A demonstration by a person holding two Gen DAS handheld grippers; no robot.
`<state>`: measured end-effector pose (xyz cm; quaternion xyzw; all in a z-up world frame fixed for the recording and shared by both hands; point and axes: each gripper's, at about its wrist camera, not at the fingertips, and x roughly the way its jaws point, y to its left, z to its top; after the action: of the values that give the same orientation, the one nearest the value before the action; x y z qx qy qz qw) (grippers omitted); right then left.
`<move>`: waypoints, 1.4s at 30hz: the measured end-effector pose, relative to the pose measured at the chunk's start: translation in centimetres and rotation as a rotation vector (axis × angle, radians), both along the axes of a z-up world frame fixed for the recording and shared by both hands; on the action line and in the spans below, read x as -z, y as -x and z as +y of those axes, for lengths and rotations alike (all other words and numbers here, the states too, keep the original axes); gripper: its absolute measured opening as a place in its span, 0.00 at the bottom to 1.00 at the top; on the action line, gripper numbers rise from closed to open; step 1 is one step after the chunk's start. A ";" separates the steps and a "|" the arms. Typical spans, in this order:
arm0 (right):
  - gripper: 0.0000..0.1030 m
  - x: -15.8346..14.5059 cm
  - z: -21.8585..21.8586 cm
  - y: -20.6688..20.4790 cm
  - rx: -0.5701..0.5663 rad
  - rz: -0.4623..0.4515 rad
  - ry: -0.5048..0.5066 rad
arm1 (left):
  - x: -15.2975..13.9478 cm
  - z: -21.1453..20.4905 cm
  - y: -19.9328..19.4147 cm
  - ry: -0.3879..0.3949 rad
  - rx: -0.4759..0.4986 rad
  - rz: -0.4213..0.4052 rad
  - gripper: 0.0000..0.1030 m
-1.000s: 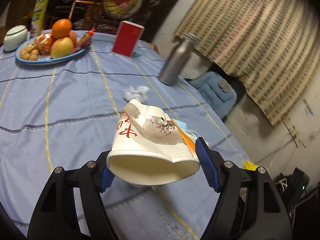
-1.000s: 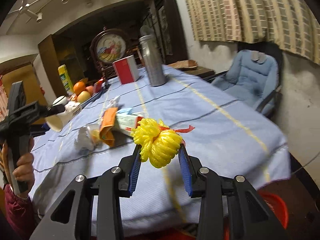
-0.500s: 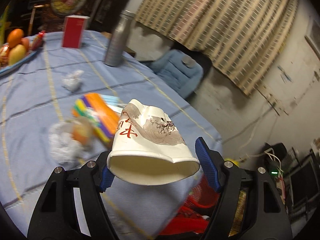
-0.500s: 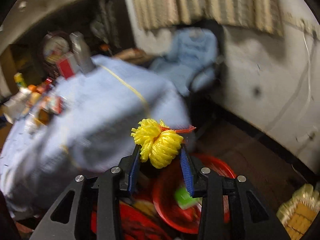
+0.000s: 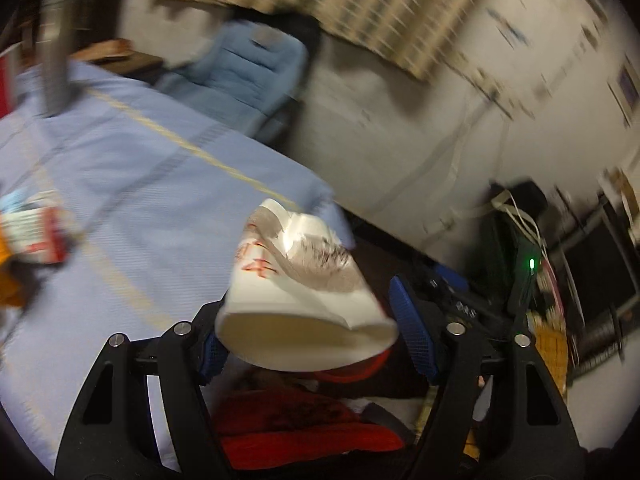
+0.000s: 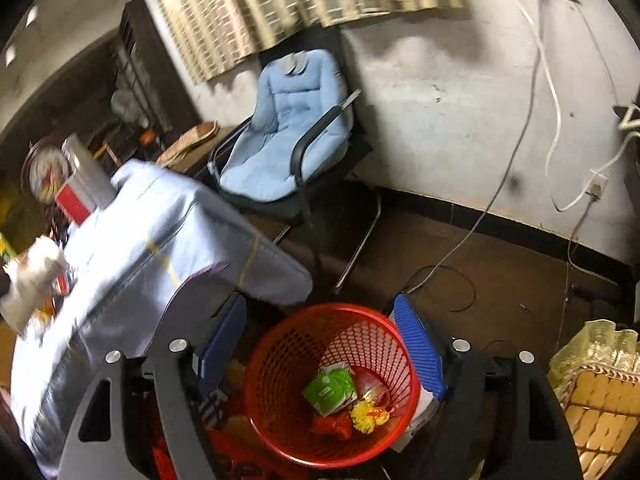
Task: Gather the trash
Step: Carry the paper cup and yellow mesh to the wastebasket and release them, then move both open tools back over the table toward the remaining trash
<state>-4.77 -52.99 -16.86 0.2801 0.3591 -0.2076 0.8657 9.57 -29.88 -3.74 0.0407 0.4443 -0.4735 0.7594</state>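
Paper cup in the left claw, yellow bundle inside the red basket.

The crushed paper cup sits squeezed between the blue pads of the left claw, past the edge of the bench with its blue cloth. The yellow bundle lies at the bottom of the red basket, beside a green packet. The right claw is spread wide above the basket and holds nothing. Behind stands a chair with a blue cushion, near the wall.
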 end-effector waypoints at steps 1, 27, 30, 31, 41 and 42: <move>0.73 0.0 -0.3 0.2 0.007 -0.003 -0.006 | 0.6 -1.7 0.6 -0.017 0.033 0.004 0.68; 0.74 -1.9 2.5 -0.6 -0.086 -0.031 0.031 | -0.4 2.2 -2.7 -0.113 -0.170 -0.153 0.90; 0.74 -2.8 3.8 -1.5 -0.122 -0.039 0.045 | -1.7 6.0 -4.0 -0.115 -0.258 -0.190 0.92; 0.74 -3.1 4.1 -1.8 -0.132 -0.041 0.049 | -2.0 7.4 -4.6 -0.121 -0.291 -0.201 0.93; 0.79 -5.3 9.6 -5.5 -0.291 -0.062 0.072 | -1.0 21.2 -11.1 -0.295 -0.625 -0.251 0.93; 0.79 -5.6 10.1 -5.7 -0.303 -0.063 0.075 | -0.4 22.4 -11.8 -0.301 -0.636 -0.230 0.94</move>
<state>0.90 -42.87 -11.31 0.1965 0.3618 -0.0792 0.9079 21.34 -7.50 -3.31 0.0647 0.4109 -0.1355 0.8992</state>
